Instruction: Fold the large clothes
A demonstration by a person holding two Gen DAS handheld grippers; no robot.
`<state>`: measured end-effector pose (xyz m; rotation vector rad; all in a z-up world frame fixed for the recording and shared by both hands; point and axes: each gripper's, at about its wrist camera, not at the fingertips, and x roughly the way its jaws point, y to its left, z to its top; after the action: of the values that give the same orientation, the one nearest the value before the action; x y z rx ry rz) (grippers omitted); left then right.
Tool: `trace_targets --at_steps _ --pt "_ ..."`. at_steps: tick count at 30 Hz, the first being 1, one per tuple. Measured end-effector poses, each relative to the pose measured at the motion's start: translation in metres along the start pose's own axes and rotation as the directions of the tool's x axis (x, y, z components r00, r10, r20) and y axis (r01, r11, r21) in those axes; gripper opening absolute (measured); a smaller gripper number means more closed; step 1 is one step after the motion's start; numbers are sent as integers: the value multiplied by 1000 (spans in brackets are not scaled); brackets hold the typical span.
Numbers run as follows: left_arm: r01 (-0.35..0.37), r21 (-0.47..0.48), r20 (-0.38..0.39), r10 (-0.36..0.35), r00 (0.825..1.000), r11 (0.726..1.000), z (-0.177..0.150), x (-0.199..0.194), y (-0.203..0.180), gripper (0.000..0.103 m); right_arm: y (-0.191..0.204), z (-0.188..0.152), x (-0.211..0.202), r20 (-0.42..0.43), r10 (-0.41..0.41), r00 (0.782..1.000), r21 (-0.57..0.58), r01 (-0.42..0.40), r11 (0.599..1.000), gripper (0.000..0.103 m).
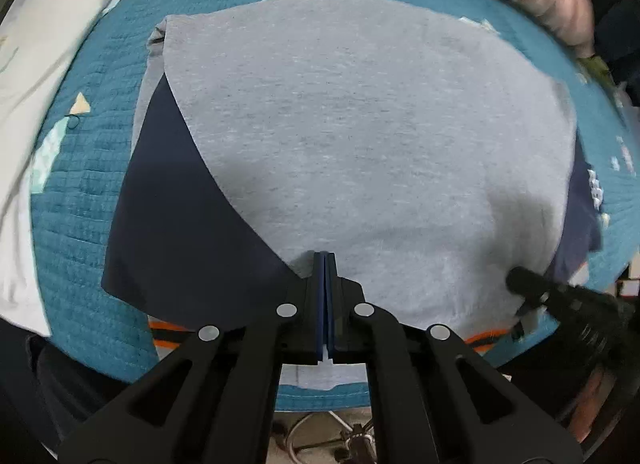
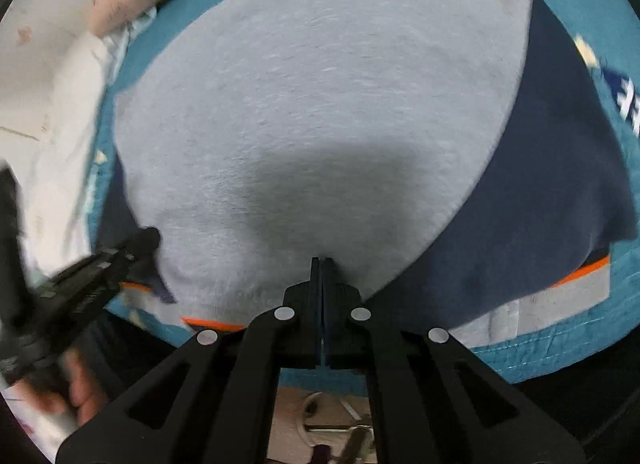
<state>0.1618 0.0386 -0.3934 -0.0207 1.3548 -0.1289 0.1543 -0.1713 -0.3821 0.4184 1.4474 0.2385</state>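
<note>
teal quilted bedspread (image 1: pixel 92 191), white pillow (image 1: pixel 44 47)

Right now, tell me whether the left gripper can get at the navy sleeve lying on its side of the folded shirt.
Probably yes. The navy sleeve lies bare on the teal quilt beside the left gripper, nothing covering it. But its jaws are shut on the grey shirt.
</note>
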Motion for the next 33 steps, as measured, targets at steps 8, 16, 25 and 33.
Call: trace_targets --at_steps 8,16,25,33 --pt "-161 -86 -4 161 987 983 -10 3 55 2 -65 11 -29 73 -352 933 45 350 936 0" --pt "-155 -40 45 156 987 987 7 -16 27 3 -32 32 -36 82 -297 951 101 289 952 4" --pt "-47 -34 207 53 977 998 120 -35 0 3 55 146 -28 259 -19 966 68 1 998 2" --pt "66 -149 241 -29 970 987 190 38 0 2 48 195 22 362 -42 931 73 16 997 0"
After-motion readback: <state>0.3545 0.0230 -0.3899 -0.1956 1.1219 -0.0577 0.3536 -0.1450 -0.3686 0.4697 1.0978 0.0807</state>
